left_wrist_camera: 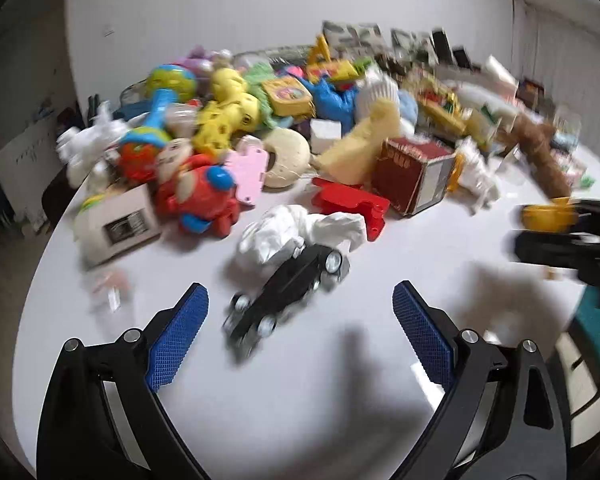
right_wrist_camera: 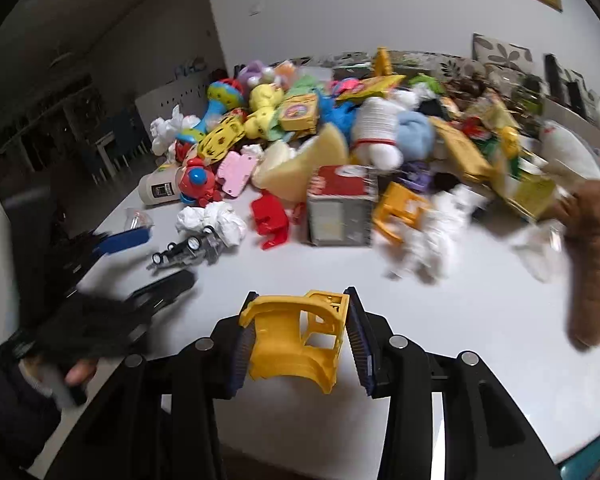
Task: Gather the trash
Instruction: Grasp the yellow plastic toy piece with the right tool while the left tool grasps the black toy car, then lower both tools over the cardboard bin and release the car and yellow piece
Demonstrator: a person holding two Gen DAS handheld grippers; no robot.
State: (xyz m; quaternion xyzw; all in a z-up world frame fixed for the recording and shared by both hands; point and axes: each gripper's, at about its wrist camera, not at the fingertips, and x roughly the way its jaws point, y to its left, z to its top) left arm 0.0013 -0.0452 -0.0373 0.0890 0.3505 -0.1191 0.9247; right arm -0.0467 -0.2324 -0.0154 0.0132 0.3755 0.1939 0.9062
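The right gripper [right_wrist_camera: 300,336] clamps a yellow moulded-plastic toy piece [right_wrist_camera: 300,340] between its blue pads, above the white table [right_wrist_camera: 440,320], its long axis running toward the camera. The left gripper [left_wrist_camera: 300,312] hangs wide open over a black toy car [left_wrist_camera: 288,288].

Bright, soft shadows, fisheye-bent edges, clutter perhaps motion-blurred.

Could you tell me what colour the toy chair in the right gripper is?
Yellow; the chair shows best in the right wrist view.
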